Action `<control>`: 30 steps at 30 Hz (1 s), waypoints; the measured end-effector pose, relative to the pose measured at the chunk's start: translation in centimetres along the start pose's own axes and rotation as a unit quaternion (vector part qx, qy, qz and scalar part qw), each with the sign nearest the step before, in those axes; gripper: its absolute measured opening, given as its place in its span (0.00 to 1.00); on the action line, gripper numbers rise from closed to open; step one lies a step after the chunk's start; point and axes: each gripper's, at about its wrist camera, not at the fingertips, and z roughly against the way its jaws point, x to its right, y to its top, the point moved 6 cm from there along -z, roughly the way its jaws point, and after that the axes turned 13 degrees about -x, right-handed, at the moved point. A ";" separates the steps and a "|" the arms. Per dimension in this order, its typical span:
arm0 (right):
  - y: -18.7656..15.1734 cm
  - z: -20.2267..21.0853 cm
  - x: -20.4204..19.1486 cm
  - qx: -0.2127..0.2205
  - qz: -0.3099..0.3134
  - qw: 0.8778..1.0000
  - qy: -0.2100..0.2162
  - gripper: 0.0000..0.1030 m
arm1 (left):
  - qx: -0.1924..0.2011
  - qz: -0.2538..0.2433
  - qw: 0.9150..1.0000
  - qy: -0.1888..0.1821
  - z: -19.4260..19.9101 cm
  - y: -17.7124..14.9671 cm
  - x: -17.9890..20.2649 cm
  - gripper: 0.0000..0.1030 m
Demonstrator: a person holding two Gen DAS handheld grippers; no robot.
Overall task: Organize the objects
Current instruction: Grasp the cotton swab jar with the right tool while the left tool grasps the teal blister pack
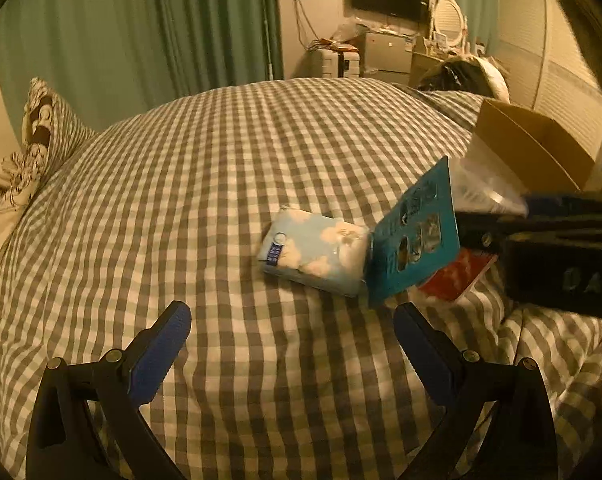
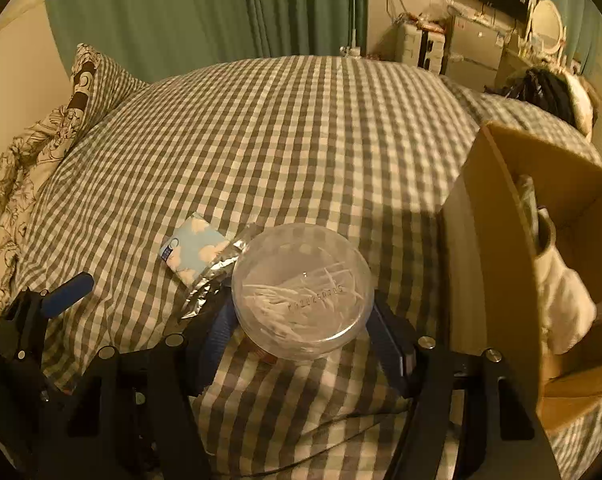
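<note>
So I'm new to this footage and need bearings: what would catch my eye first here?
First, the clear round container of white sticks, clamped in the right gripper above the checked bedspread. Next, the open cardboard box at the right, already holding things. Then the cloud-print tissue pack lying mid-bed ahead of the open, empty left gripper, beside a teal card.

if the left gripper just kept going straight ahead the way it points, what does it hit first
Probably the light blue cloud-print tissue pack lying on the grey-and-white checked bedspread. The open left gripper points just left of it, so it may meet bedspread first; depth is unclear.
</note>
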 end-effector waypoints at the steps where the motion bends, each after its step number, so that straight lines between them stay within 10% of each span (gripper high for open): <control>1: -0.1 0.5 0.0 0.006 0.002 1.000 -0.009 0.63 | 0.000 -0.003 1.000 0.001 0.0 -0.1 0.2 1.00; 15: -2.5 9.7 3.5 0.070 -0.024 0.995 -0.070 0.63 | -0.009 -0.024 0.999 -0.025 2.2 -0.1 4.0 1.00; 30: -6.3 7.7 3.6 0.031 -0.011 0.997 -0.071 0.62 | -0.067 -0.042 0.996 -0.049 -1.8 1.1 8.8 1.00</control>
